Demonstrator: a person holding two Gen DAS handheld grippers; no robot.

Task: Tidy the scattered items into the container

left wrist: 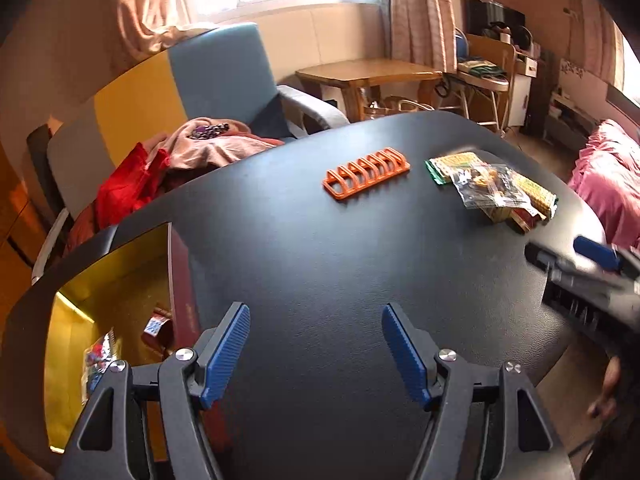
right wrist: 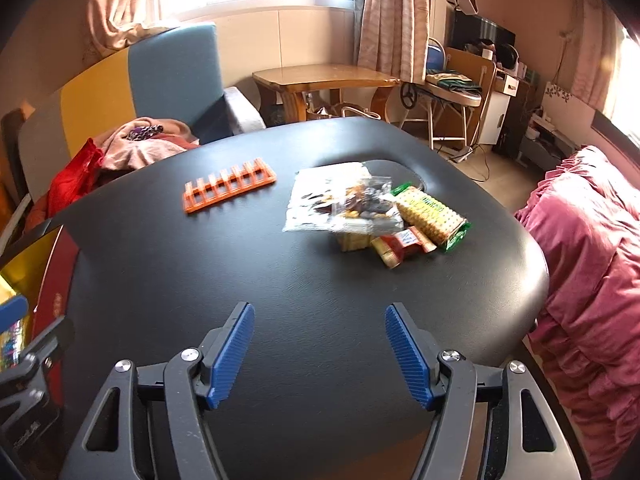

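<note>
Both grippers are seen with jaws spread wide and nothing between them: the left gripper [left wrist: 316, 350] low in the left wrist view, the right gripper [right wrist: 320, 350] low in its own view.

The leftover stuff sits on the black counter [right wrist: 280, 288], centre-right of the right wrist frame: a clear plastic bag [right wrist: 340, 204] draped over a heap of snack packets, with a green-and-yellow cracker pack [right wrist: 434, 216] and a small red packet [right wrist: 402, 246] poking out. The orange rack [right wrist: 230, 190] lies apart, upper left of the pile. The container, a gold-lined box [left wrist: 120, 280], is found at the lower left of the left wrist frame, with a couple of packets already dropped inside.

Everything looks light. The bag is probably floppy and slick, so it would be best pinched at a crinkled edge. The crackers are likely crushable; a gentle grip across the narrow width seems safest. The rack looks stiff (a bit blurry though), so one end bar could be taken.
</note>
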